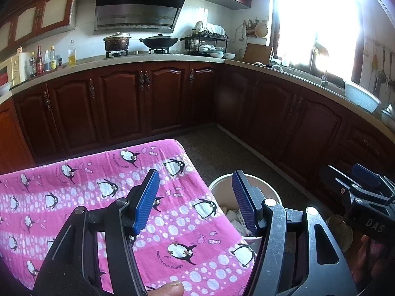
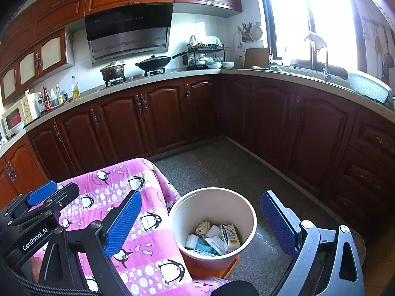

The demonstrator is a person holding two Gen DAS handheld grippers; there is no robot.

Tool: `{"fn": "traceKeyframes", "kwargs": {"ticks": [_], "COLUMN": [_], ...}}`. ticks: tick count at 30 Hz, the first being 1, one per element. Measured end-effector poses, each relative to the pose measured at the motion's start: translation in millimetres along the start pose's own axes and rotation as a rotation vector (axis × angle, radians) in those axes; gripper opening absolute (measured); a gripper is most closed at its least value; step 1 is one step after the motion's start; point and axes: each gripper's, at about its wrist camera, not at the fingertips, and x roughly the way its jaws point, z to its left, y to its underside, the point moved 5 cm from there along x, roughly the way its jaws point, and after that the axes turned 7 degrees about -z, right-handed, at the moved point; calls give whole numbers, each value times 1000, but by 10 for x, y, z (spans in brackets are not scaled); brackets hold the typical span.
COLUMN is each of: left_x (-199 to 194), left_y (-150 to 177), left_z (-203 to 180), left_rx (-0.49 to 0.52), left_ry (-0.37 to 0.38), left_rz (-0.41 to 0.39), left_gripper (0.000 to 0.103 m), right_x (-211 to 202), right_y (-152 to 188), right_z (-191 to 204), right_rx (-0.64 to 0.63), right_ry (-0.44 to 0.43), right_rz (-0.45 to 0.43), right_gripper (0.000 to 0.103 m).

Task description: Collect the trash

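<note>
A cream trash bin (image 2: 246,229) stands on the floor beside the table's right edge. It holds several pieces of trash: a small milk carton (image 2: 230,238), crumpled paper (image 2: 203,226), a white block and flat packets. My right gripper (image 2: 201,218) is open and empty, held above the bin. My left gripper (image 1: 195,197) is open and empty, above the right edge of the pink penguin cloth (image 1: 74,202), with the bin (image 1: 219,190) partly hidden behind its right finger. The pink cloth shows no trash on it.
The pink cloth covers a table (image 2: 148,259) at lower left. Dark wooden cabinets (image 2: 148,118) run along the back and right under a countertop with a pot, a wok, bottles and a dish rack. Speckled floor (image 2: 222,167) lies between.
</note>
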Motion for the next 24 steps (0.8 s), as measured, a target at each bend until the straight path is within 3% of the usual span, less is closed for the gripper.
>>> {"fn": "traceKeyframes", "kwargs": {"ticks": [24], "left_x": [-2], "left_y": [35], "left_z": [-3], "left_rx": [8], "left_ry": [-11], "left_rz": [5], "left_gripper": [60], "right_x": [54], "right_y": [50], "right_z": [25], "right_rx": [3], "right_ry": [-6], "right_rz": [20], "right_gripper": [96]}}
